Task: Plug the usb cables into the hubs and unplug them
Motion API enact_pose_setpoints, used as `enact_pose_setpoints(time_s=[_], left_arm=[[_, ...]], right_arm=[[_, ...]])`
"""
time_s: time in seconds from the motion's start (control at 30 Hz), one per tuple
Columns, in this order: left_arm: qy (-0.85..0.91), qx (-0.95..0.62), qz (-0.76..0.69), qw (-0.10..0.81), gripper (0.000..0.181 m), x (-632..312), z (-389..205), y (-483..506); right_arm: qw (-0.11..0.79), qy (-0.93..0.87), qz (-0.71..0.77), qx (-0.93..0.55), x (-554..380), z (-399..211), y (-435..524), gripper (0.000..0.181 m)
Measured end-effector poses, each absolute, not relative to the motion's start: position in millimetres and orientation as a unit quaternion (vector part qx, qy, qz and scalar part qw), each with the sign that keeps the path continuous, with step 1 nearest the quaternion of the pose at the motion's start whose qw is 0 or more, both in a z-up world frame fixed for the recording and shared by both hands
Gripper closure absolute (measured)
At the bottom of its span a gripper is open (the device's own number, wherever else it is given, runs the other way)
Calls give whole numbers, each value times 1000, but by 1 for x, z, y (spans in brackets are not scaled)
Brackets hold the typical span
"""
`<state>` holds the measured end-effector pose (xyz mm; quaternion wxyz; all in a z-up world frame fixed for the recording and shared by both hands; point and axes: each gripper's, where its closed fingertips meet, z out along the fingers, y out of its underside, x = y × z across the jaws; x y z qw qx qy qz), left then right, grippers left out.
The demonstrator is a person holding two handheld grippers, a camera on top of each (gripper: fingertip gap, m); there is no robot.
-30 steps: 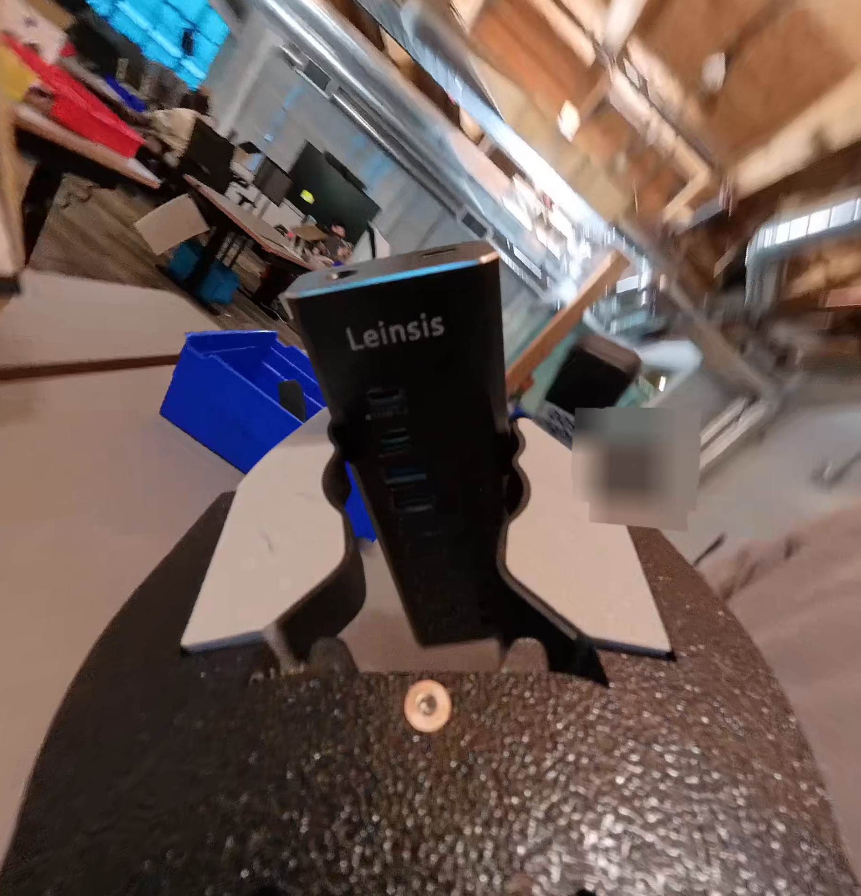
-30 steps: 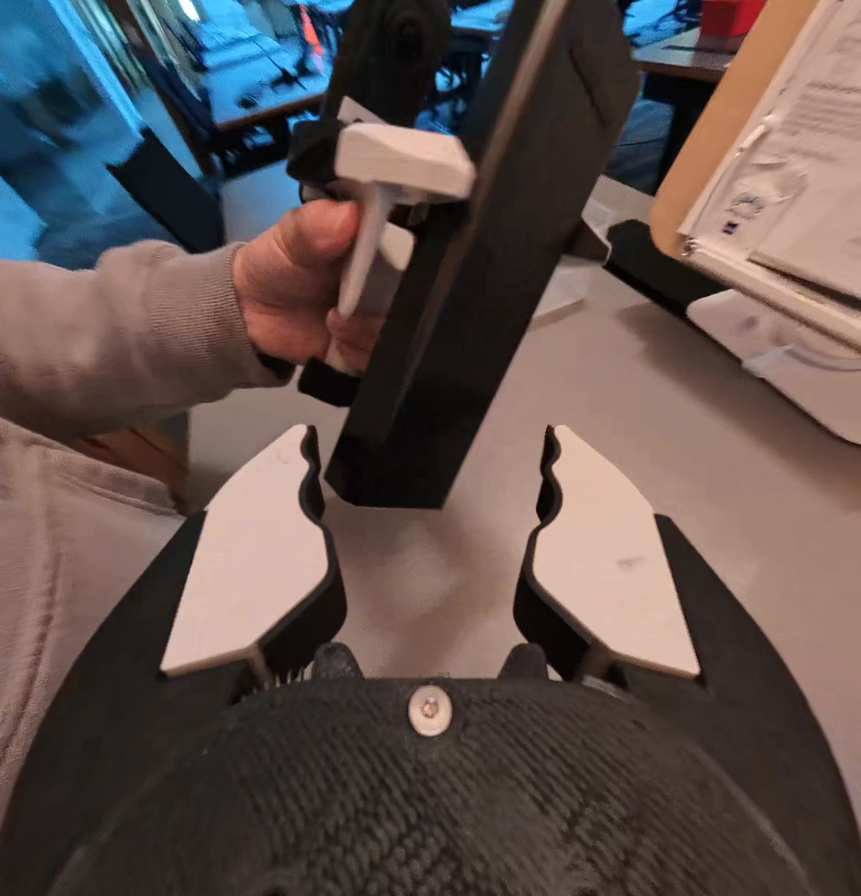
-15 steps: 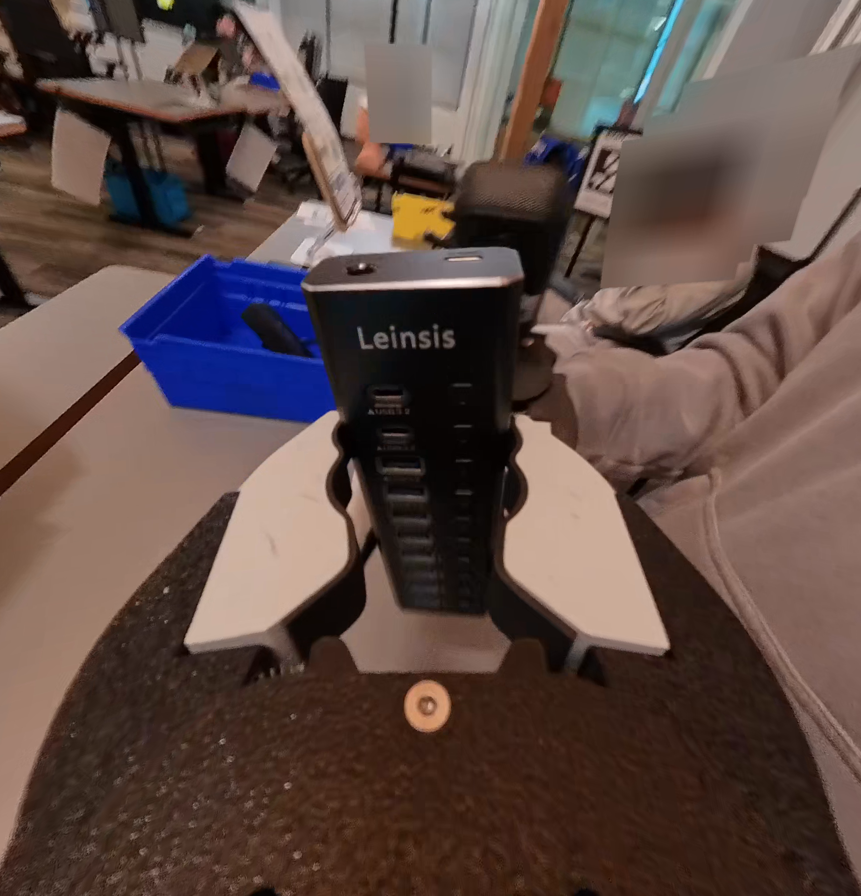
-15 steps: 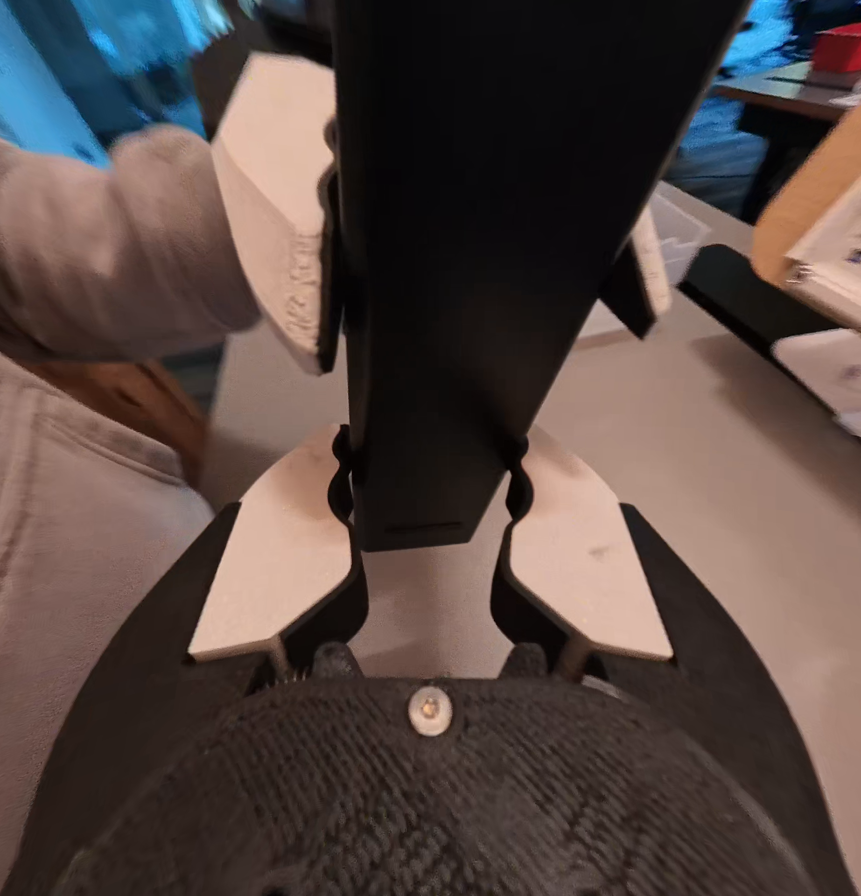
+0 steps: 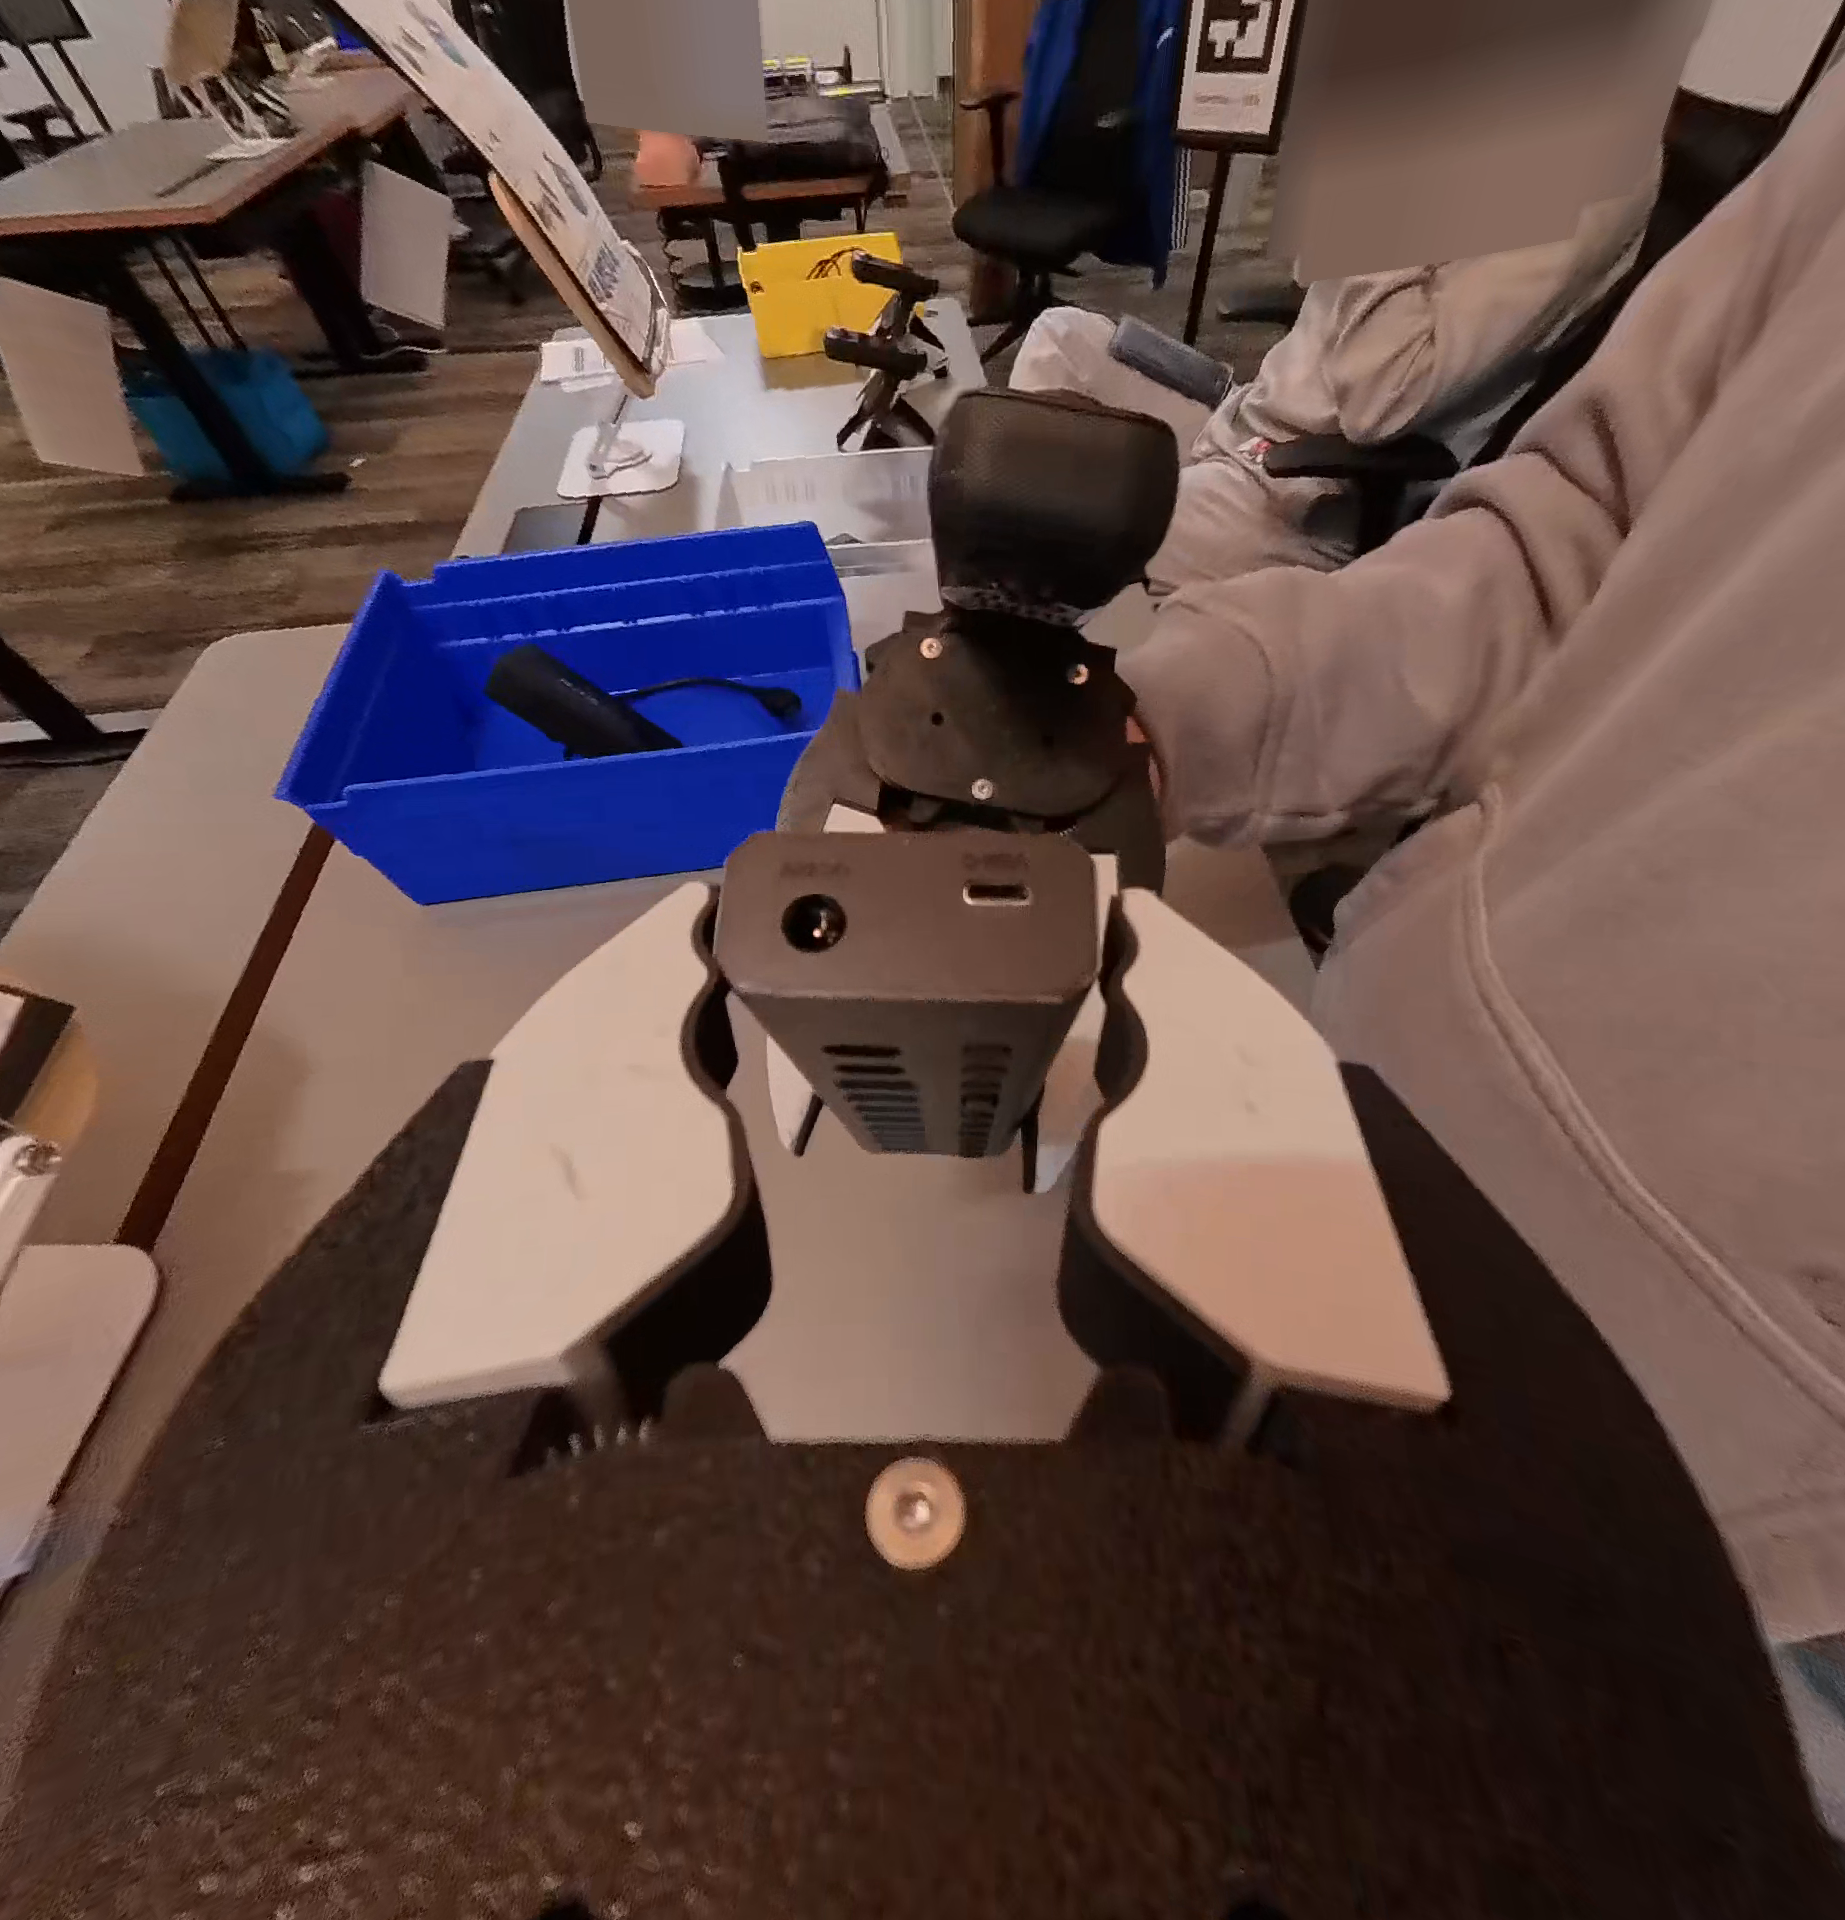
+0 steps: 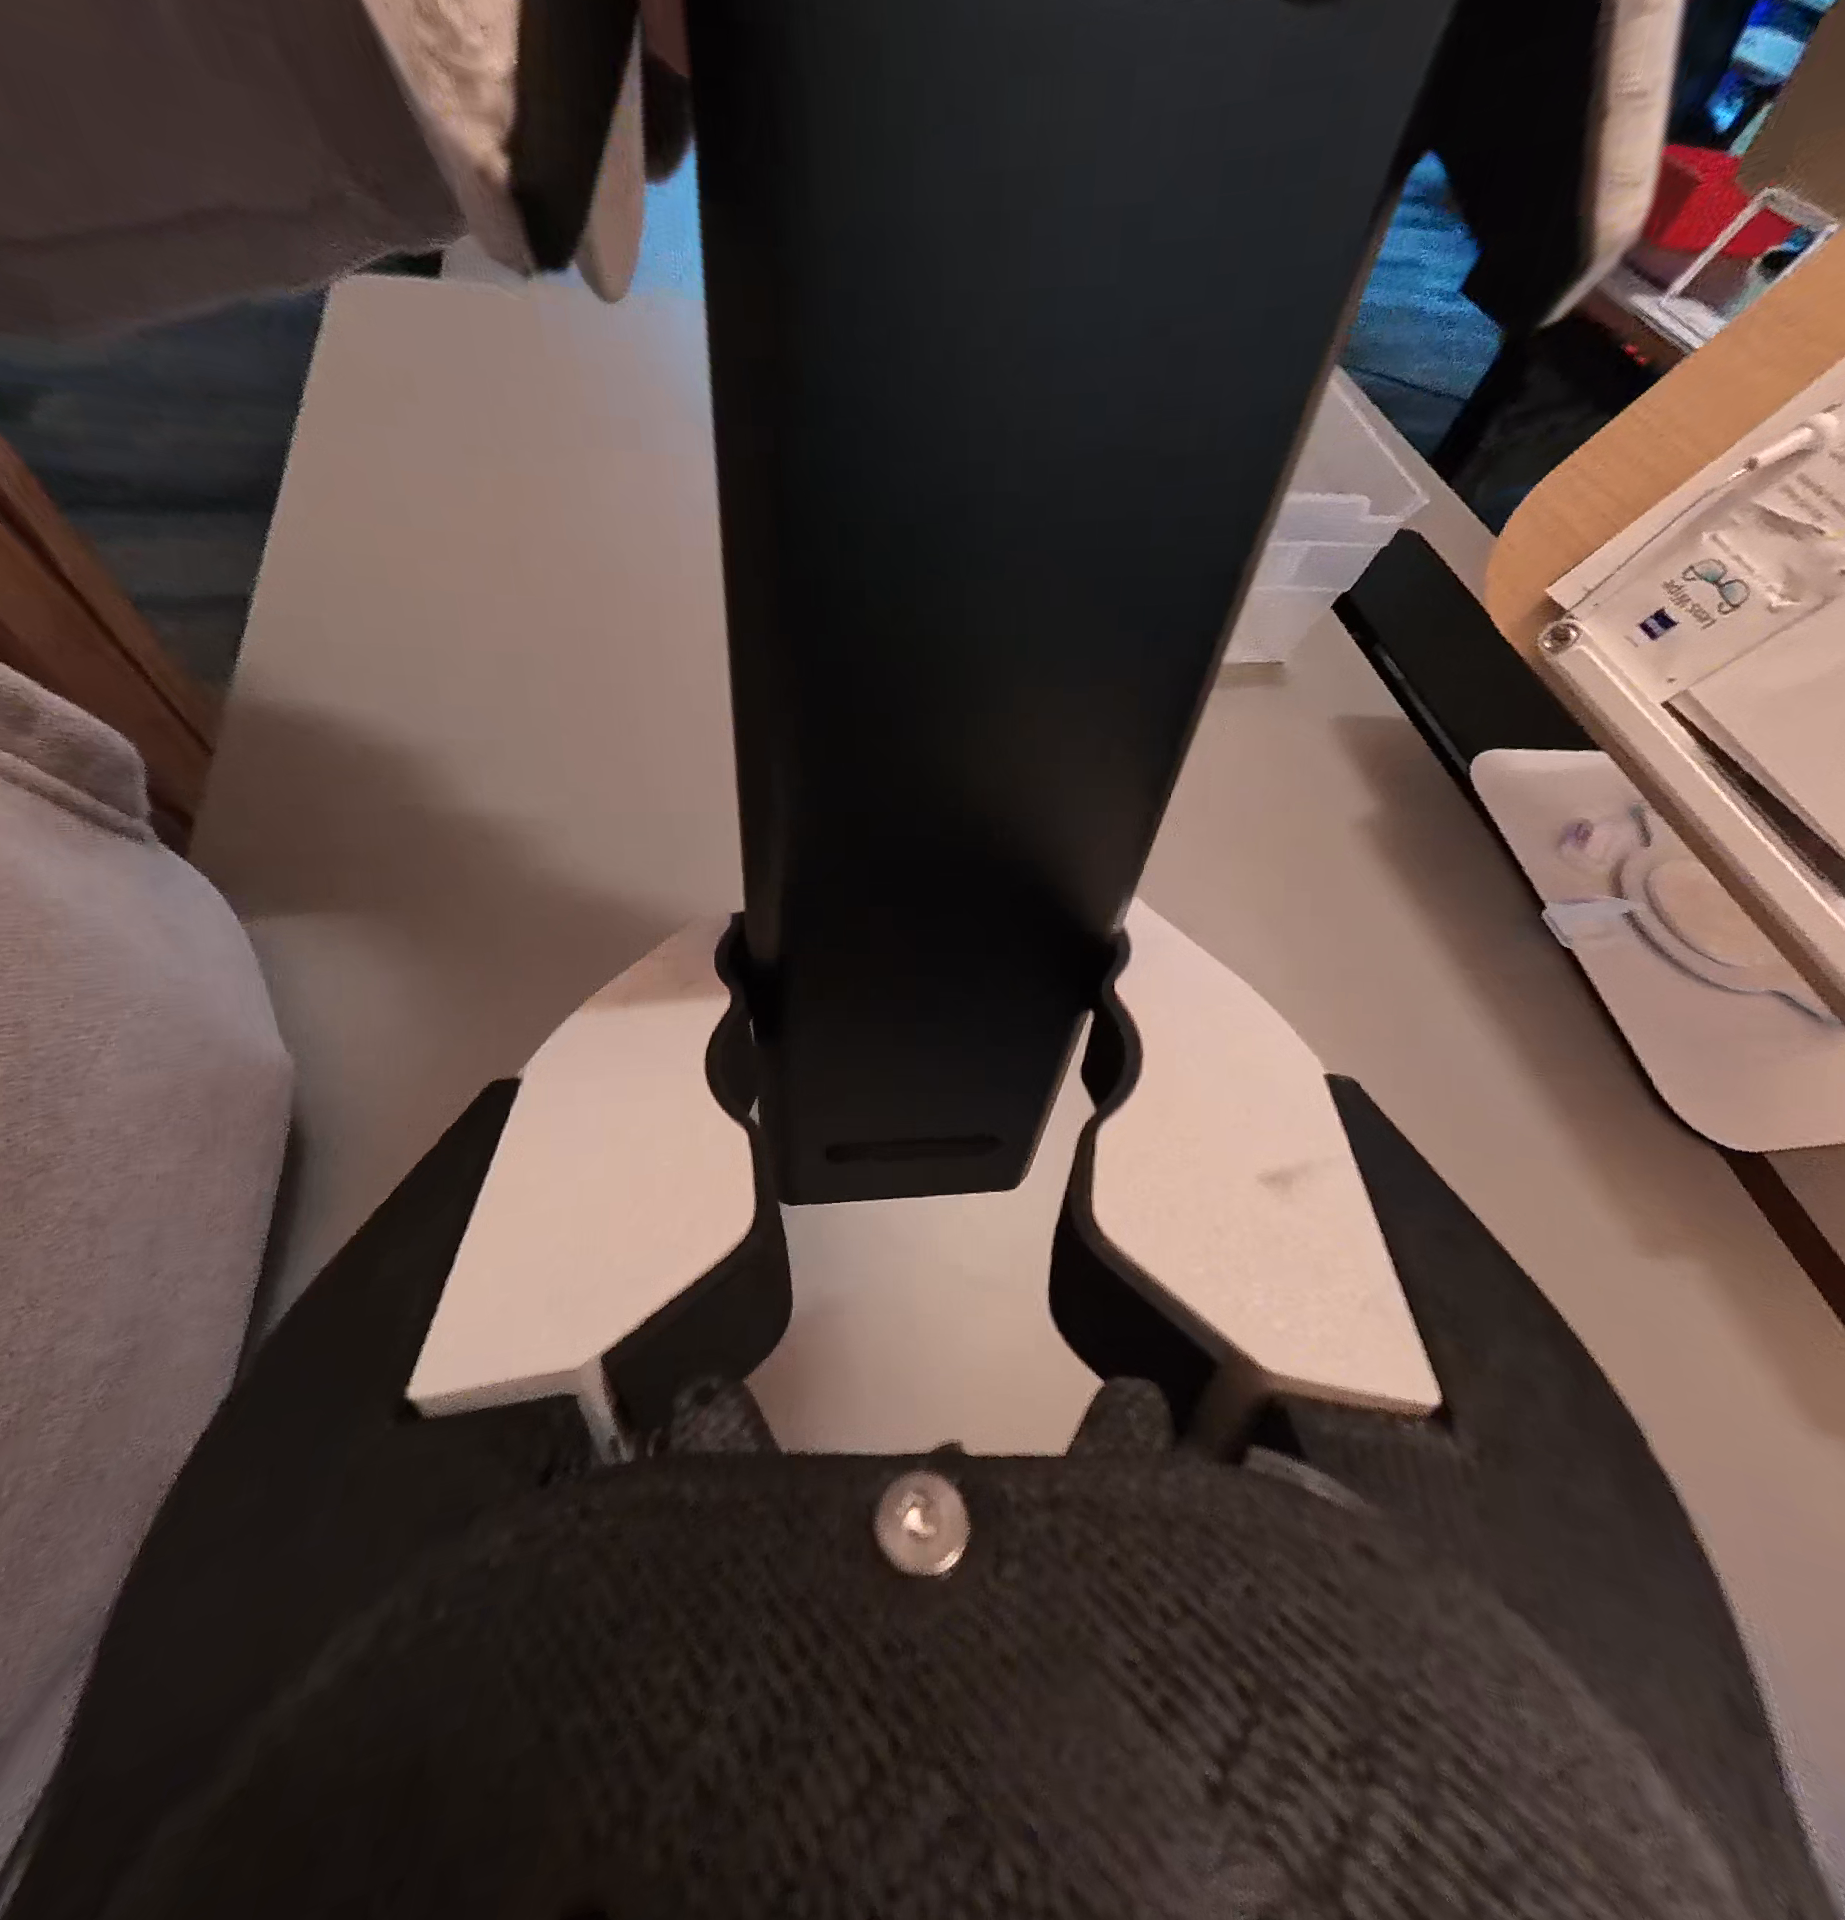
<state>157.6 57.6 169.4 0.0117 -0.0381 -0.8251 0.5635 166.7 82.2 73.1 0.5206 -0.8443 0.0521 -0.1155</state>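
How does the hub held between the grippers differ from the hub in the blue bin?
The held hub is up off the table, its lower end clamped by the right gripper. The bin hub lies inside the blue bin. A thin black cable lies with the bin hub, while the held hub shows no cable and its end ports are empty. Both are black, long and slim.

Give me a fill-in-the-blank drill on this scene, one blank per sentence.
1. The right gripper is ___ on the hub.
2. The end of the hub that faces the left wrist view has ___ ports.
3. The bin behind it is ___.
4. The second hub lies in the bin with a thin black ___ running from it.

Missing words: shut; two; blue; cable
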Motion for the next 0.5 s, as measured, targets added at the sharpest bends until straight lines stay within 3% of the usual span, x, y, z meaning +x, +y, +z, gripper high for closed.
enact_pose_setpoints(time_s=[0.17,0.33,0.43,0.5], left_arm=[[-834,-21,551,17,122,160,159,58],[-855,-24,519,-4,122,160,144,55],[-857,-19,515,-2,122,161,143,53],[-865,-14,501,-16,122,164,141,51]], right_arm=[[540,57,-126,-830,169,82,81,119],[490,43,-133,-860,171,67,74,120],[533,69,-89,-838,167,73,77,119],[578,87,-71,-808,167,90,80,106]])
